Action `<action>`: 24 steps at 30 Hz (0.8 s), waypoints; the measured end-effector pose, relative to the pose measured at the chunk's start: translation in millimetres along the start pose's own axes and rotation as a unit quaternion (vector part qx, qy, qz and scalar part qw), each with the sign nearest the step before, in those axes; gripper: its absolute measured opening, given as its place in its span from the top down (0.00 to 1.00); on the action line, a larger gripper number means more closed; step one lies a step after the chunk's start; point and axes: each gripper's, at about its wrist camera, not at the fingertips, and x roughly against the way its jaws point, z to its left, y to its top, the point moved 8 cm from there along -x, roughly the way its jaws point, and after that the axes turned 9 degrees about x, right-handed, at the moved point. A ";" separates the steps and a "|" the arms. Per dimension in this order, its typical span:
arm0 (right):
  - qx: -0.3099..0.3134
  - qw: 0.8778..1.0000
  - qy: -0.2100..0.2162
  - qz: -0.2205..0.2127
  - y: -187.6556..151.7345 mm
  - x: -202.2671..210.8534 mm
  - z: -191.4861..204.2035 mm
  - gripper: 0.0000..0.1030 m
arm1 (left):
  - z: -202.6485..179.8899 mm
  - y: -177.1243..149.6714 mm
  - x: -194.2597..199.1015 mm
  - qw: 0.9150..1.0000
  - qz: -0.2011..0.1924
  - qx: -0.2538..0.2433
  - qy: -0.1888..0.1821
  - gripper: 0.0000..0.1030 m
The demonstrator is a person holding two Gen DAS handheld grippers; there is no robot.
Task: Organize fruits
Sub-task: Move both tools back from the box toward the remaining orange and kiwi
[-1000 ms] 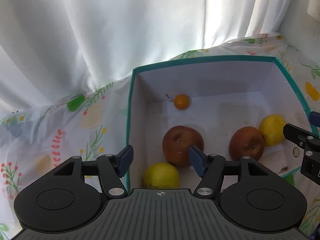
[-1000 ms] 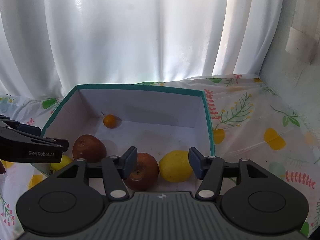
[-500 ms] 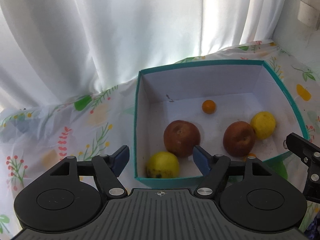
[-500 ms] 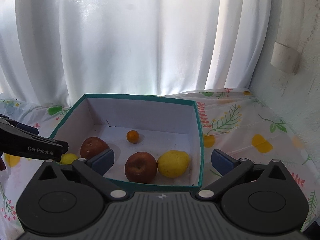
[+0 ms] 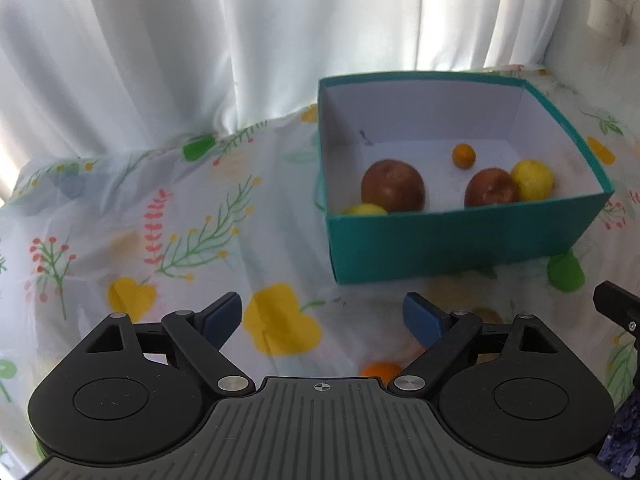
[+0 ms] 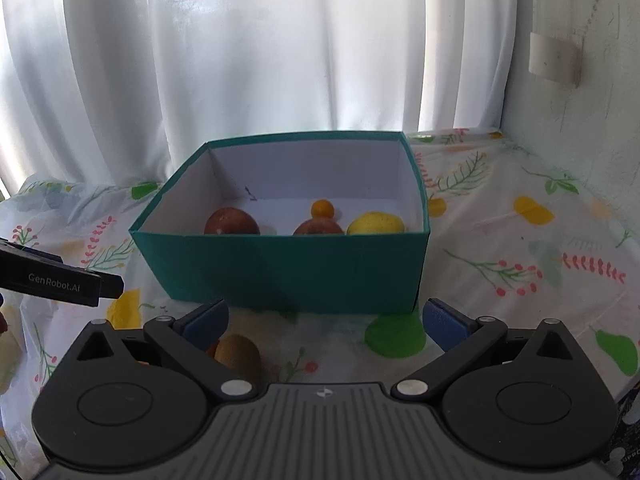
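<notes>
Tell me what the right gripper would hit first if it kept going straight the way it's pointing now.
Probably the flowered tablecloth just short of the teal box, or the box's near wall; depth is hard to judge. The right gripper stands open and empty, and the kiwi lies left of that line.

The left gripper (image 5: 322, 316) hangs over the floral cloth (image 5: 168, 216) with its jaws opening and only cloth between them. A teal box (image 5: 460, 236) stands far to the right, holding two reddish-brown fruits (image 5: 393, 186), two yellow ones (image 5: 533, 179) and a small orange fruit (image 5: 463, 155). Another orange fruit (image 5: 380, 371) lies on the cloth, near, just above the gripper body. White curtains (image 5: 240, 40) hang behind.
</notes>
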 end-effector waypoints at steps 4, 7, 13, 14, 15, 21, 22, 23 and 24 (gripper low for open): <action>-0.001 0.999 0.009 0.035 -21.6 -8.3 9.8 0.00 | 5.6 -28.9 -9.8 1.000 0.028 -0.001 -0.010 0.11; 0.005 0.999 0.014 0.053 -30.7 -12.4 17.5 0.00 | 6.3 -42.9 -21.2 0.999 0.053 -0.001 -0.012 0.12; 0.030 0.997 0.027 0.068 -37.4 -18.4 34.1 0.00 | 0.9 -55.4 -25.2 0.997 0.065 -0.012 -0.027 0.13; 0.033 0.996 0.028 0.072 -38.6 -20.3 35.8 0.00 | 1.1 -57.4 -27.0 0.997 0.069 -0.013 -0.026 0.13; 0.035 0.996 0.030 0.075 -39.4 -21.7 36.9 0.00 | 1.4 -59.0 -29.5 0.997 0.074 -0.014 -0.025 0.13; 0.048 0.994 0.046 0.082 -42.8 -26.6 45.9 0.00 | 0.5 -66.7 -38.5 0.995 0.090 -0.019 -0.035 0.13; 0.050 0.994 0.048 0.082 -43.1 -27.6 47.6 0.00 | -0.5 -67.6 -39.0 0.995 0.090 -0.021 -0.037 0.13; 0.053 0.994 0.053 0.083 -43.5 -28.1 49.2 0.00 | -1.0 -68.4 -39.5 0.995 0.089 -0.024 -0.039 0.13; 0.056 0.993 0.057 0.083 -43.5 -29.0 50.9 0.00 | -1.5 -69.2 -39.9 0.995 0.090 -0.025 -0.042 0.13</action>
